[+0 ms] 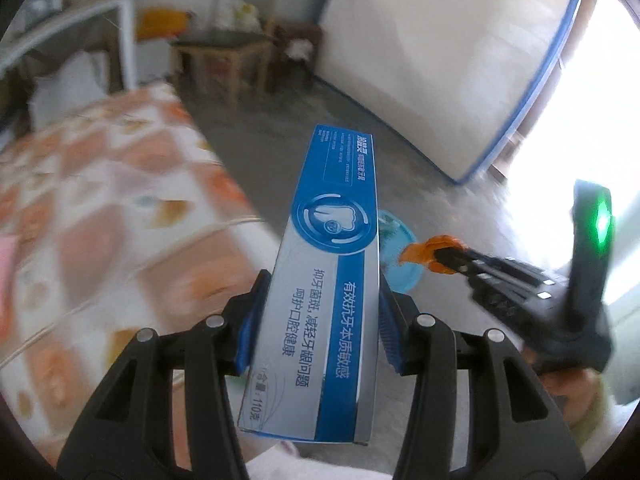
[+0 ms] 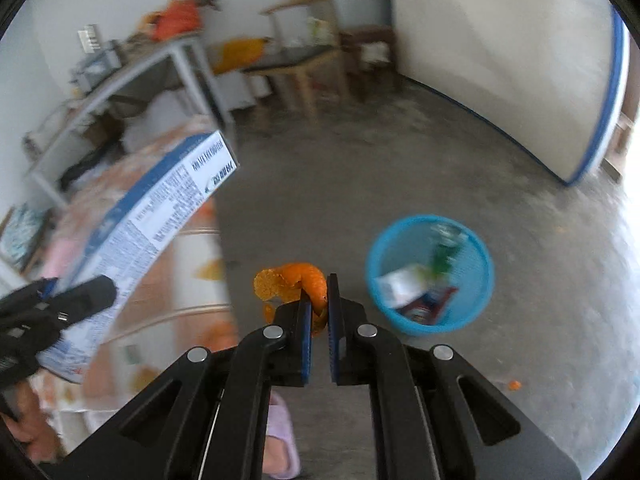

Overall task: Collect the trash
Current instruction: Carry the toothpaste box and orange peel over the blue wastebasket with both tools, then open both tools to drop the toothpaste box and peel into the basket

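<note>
My left gripper is shut on a long blue and white toothpaste box, which sticks out ahead of the pads over the floor. In the right wrist view the same box shows at the left, held by the left gripper. My right gripper is shut on a curled orange peel; from the left wrist view that gripper holds the peel in front of the bin. A blue mesh waste bin with wrappers inside stands on the floor, right of and beyond the right gripper.
A bed with an orange patterned cover lies at the left. A white mattress with blue trim leans against the wall at the right. A wooden table and a metal shelf stand at the back. A pink slipper rests below.
</note>
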### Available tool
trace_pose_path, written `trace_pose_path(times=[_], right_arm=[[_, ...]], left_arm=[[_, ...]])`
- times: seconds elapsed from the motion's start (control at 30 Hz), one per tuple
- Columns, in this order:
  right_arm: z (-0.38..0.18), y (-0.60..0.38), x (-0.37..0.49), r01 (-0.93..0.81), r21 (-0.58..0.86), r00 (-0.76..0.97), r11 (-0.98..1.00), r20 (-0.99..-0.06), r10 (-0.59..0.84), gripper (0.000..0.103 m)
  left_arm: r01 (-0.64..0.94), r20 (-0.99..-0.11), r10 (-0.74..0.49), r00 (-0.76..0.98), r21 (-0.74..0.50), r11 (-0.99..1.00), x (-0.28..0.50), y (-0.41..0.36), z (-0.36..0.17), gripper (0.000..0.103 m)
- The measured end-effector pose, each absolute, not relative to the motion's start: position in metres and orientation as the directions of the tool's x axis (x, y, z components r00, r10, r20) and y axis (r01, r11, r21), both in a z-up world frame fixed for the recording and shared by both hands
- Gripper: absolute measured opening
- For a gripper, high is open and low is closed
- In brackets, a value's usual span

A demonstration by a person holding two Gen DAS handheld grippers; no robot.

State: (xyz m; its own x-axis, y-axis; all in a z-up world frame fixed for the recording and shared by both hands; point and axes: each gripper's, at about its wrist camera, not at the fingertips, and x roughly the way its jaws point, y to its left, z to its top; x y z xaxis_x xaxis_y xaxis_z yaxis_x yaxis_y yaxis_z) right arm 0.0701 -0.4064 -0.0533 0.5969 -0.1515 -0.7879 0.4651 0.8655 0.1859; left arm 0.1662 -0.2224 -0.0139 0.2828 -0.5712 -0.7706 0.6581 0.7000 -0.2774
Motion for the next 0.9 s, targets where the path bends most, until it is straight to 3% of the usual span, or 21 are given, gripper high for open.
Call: trace_pose_path(times=[0.23, 0.57, 0.6, 0.67, 0.73, 0.9], right_arm=[[-0.117, -0.472, 0.071, 0.596, 0.157, 0.483, 0.788, -0.853, -0.196, 0.007], [-0.182, -0.545, 0.094, 0.683, 0.122, 0.377, 0.720, -0.903, -0.205, 0.007], [-0.194, -0.555, 0.100, 0.687, 0.123, 0.361, 0.717, -0.913, -0.189, 0.008], [-0.212, -0.568, 0.104, 0.709, 0.118, 0.349, 0.696, -0.915, -0.201, 0.012], [-0.232, -0.578, 0.107, 0.716, 0.106, 0.325, 0.690, -0.925, -0.195, 0.033], [-0.244, -0.585, 0.086, 0.768, 0.113, 0.310, 0.630, -0.927, -0.212, 0.037]], left_arm=[[0.642, -0.853, -0.522, 0.018, -0.390, 0.660, 0.217, -0.318, -0.071, 0.047], [0.626, -0.885, -0.449, -0.124, -0.421, 0.657, 0.254, -0.424, -0.136, 0.046], [0.623, -0.882, -0.454, -0.124, -0.425, 0.657, 0.256, -0.430, -0.140, 0.049], [0.605, -0.880, -0.455, -0.134, -0.437, 0.666, 0.265, -0.448, -0.155, 0.077], [0.570, -0.877, -0.462, -0.130, -0.447, 0.689, 0.270, -0.453, -0.164, 0.078], [0.467, -0.824, -0.539, -0.173, -0.551, 0.692, 0.277, -0.438, -0.165, 0.078]])
